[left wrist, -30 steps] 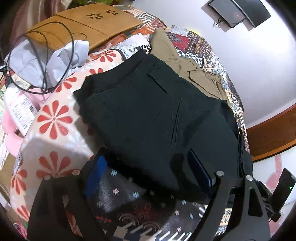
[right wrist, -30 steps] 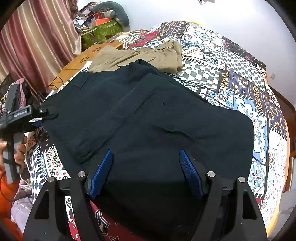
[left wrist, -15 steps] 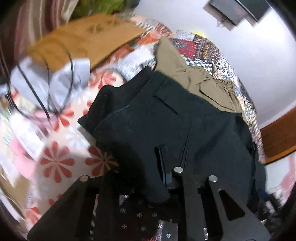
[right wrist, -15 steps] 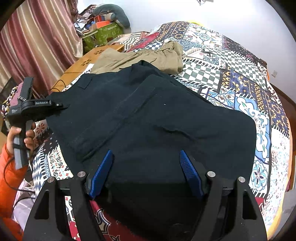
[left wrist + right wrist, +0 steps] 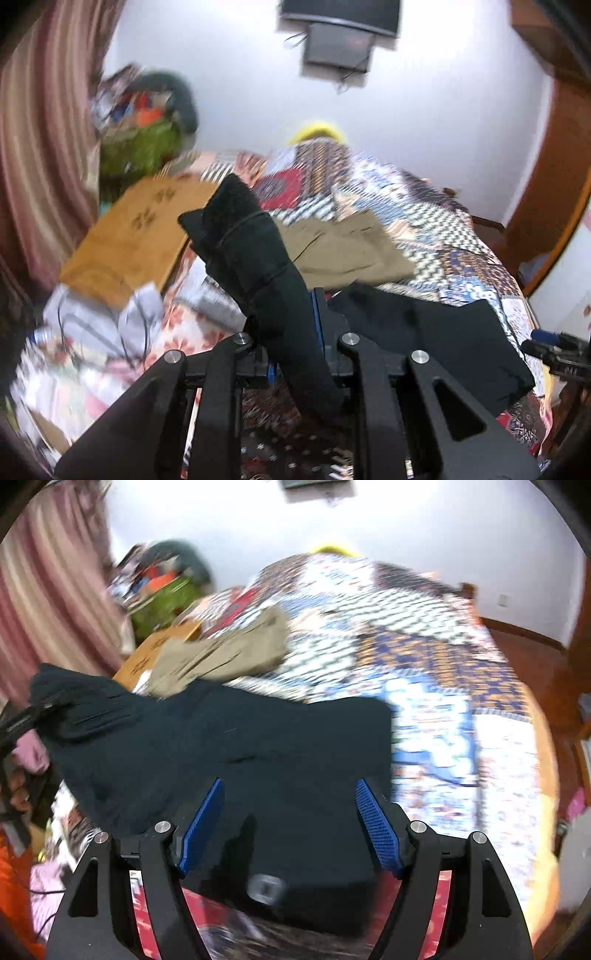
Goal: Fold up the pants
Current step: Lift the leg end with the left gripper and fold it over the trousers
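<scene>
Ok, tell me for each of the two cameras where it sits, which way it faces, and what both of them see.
Left wrist: rides the left gripper, looking along its fingers across the bed toward the wall; its jaws have just been closing and pinch a lifted fold of the black pants.
Right wrist: rides the right gripper, facing down the bed, jaws open over the black pants; a hand and orange sleeve at left.
Shared: black pants, khaki pants, patterned bedspread, green bag.

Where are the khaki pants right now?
The khaki pants lie folded on the patterned bedspread just beyond the black pants, left of centre in the right wrist view, beside the wooden board.
</scene>
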{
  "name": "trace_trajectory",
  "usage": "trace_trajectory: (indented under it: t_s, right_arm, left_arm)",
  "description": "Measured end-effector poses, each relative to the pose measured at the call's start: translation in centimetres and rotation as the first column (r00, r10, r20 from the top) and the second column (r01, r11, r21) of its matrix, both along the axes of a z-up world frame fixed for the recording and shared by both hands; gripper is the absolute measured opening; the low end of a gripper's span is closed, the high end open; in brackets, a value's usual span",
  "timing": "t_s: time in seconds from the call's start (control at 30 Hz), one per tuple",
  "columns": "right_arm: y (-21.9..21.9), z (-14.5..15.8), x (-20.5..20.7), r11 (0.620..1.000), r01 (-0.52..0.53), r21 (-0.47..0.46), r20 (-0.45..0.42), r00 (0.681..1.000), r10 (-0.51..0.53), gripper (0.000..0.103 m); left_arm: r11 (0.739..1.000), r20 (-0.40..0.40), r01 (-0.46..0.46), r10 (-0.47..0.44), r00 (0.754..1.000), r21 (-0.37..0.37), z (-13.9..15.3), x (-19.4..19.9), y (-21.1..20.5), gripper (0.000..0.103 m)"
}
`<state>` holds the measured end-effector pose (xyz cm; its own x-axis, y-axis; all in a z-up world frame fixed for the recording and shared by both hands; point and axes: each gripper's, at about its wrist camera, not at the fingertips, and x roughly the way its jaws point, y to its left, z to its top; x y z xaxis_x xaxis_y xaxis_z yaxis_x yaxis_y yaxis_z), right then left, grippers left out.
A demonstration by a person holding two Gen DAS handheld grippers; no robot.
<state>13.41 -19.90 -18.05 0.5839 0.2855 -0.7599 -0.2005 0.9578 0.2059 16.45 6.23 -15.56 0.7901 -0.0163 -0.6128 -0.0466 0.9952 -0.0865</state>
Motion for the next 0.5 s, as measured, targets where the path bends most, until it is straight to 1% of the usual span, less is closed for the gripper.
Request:
trace_trajectory:
  t_s: [0.1,0.17,0.23,0.33,0.4,0.47,0.5]
  right_arm:
    - [-2.7,-0.3,-0.7,0.996,0.073,-0.04,0.0,0.997,-0.073,0.071]
    - [-4.4,-1.3,-1.2,0.994,0.11,-0.028,-0.03,0.993,-0.111,0.071]
    - [-5.4,-2.6,-1.6,0.992,0.122,0.008,-0.076,0.99,-0.121,0.071]
    - [-5.3,-4.8,-1.8,0.994,0.11,0.026,-0.135,0.985,-0.105,0.071]
    - [-5.4,-5.8,-1.7,0.992,0.11,0.056,-0.153,0.983,-0.1,0.071]
    - [-5.7,-6.2,-1.8,0.989,0.116,0.095,-0.158,0.982,-0.1,0.071]
    - [-5.6,-6.2,-1.8,0.989,0.113,0.099,-0.155,0.983,-0.097,0.071]
  left_arm:
    - [0.998,0.03,0.059,-0.059,0.998,-0.006,1.7,0.4,-2.3,0.015]
    - [0.994,0.045,0.104,-0.103,0.994,-0.017,2.6,0.7,-3.8,0.015]
    - [0.99,0.054,0.142,-0.141,0.989,-0.016,3.3,1.1,-5.4,0.014]
    - [0.98,0.051,0.195,-0.194,0.98,-0.025,3.8,2.0,-7.9,0.013]
    - [0.972,0.047,0.234,-0.232,0.972,-0.032,3.9,2.7,-9.6,0.013]
    - [0.96,0.039,0.276,-0.274,0.961,-0.049,4.0,3.4,-11.2,0.013]
    - [0.954,0.036,0.294,-0.292,0.956,-0.057,4.1,3.9,-12.3,0.013]
